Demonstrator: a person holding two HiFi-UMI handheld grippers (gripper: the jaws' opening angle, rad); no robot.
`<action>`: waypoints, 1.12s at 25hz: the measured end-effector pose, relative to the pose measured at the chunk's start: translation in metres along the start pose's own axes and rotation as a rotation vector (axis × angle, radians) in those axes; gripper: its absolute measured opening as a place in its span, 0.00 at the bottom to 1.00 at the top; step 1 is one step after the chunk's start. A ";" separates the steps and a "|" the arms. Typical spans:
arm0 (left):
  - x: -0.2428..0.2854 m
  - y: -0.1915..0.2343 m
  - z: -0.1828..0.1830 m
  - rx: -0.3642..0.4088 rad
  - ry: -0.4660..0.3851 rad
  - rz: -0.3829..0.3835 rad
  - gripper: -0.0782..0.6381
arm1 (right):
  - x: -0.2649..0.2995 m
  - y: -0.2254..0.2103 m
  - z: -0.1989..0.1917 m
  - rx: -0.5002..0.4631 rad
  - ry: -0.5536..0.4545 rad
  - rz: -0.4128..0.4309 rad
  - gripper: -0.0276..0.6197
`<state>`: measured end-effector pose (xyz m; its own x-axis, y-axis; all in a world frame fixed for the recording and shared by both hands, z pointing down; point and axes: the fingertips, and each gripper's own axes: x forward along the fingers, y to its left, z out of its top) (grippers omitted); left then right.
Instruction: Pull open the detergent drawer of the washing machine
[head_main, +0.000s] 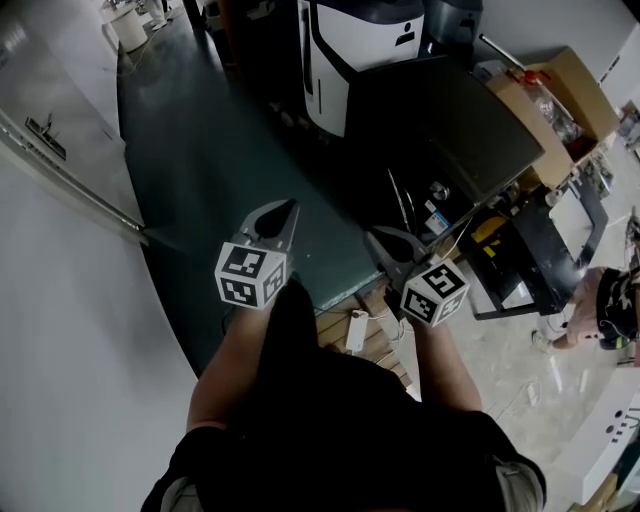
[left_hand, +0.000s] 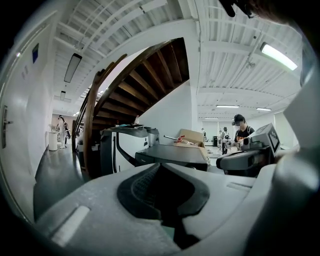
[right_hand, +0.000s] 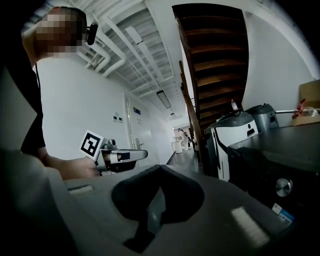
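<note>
Far left: white wall (head_main: 60, 300) running along the left edge of the dark green floor (head_main: 200, 150).

Left tool (head_main: 285, 215): jaws fully together with nothing between them, held in the air over the floor, tip aimed towards the machines. Its marker cube (head_main: 250, 275) sits just behind the jaws.

Right tool (head_main: 385, 243): jaws also together and empty, held beside the left tool and apart from it, over the right edge of the green floor. Its marker cube (head_main: 435, 292) is at the rear.

Washing machine (head_main: 440, 130): dark body with a flat dark top, standing ahead of the right tool and a bit to its right, off the floor's right edge. A round dial (head_main: 438, 190) is on its near face. I can't pick out the detergent drawer in any view. Neither tool touches the machine.

Behind it: a white-and-black unit (head_main: 360, 45). Right of it: an open cardboard box (head_main: 560, 95). A wooden staircase (left_hand: 145, 80) rises behind the units.

Far right: another person (head_main: 600, 310) standing on the pale floor.
</note>
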<state>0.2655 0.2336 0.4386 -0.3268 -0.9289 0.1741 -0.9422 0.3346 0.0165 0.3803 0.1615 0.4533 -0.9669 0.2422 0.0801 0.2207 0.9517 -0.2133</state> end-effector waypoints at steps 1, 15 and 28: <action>0.005 0.003 -0.003 -0.006 0.001 -0.003 0.12 | 0.004 -0.005 -0.001 -0.001 0.007 -0.006 0.05; 0.105 0.088 -0.011 -0.063 0.037 -0.050 0.12 | 0.105 -0.086 -0.006 0.061 0.089 -0.016 0.05; 0.224 0.260 -0.032 -0.132 0.112 -0.093 0.12 | 0.281 -0.191 -0.021 0.165 0.199 -0.094 0.05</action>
<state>-0.0500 0.1179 0.5130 -0.2218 -0.9358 0.2741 -0.9476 0.2731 0.1657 0.0689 0.0517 0.5369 -0.9343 0.2019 0.2938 0.0915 0.9323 -0.3500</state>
